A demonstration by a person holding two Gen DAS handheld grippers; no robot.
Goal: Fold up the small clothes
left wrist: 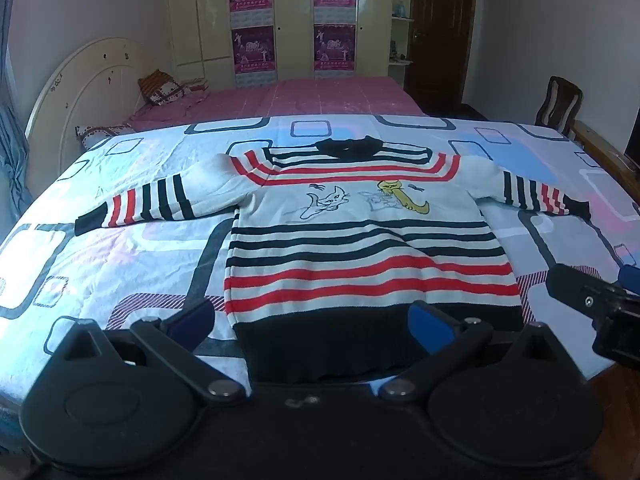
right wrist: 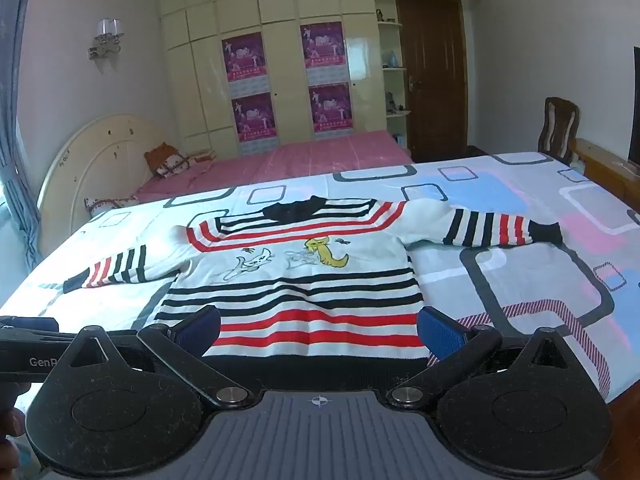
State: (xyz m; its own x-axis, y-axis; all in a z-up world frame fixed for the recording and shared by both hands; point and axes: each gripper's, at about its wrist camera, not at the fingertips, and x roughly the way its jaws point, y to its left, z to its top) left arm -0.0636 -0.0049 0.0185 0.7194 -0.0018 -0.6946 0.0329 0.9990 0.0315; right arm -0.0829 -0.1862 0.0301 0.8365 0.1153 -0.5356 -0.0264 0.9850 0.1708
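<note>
A small white sweater (left wrist: 360, 216) with black and red stripes and cartoon cats lies flat, face up, on the bed, both sleeves spread out sideways. It also shows in the right wrist view (right wrist: 304, 280). Its black hem (left wrist: 340, 344) is nearest me. My left gripper (left wrist: 316, 322) is open, its fingers either side of the hem's middle, just above it. My right gripper (right wrist: 318, 330) is open, over the hem's right part. The right gripper also shows at the right edge of the left wrist view (left wrist: 600, 300).
The bed sheet (left wrist: 120, 260) has a pattern of rounded squares. A second bed with a pink cover (left wrist: 320, 96) and a cream headboard stands behind. A wooden chair (right wrist: 558, 128) is at the far right, and a wardrobe and a door beyond.
</note>
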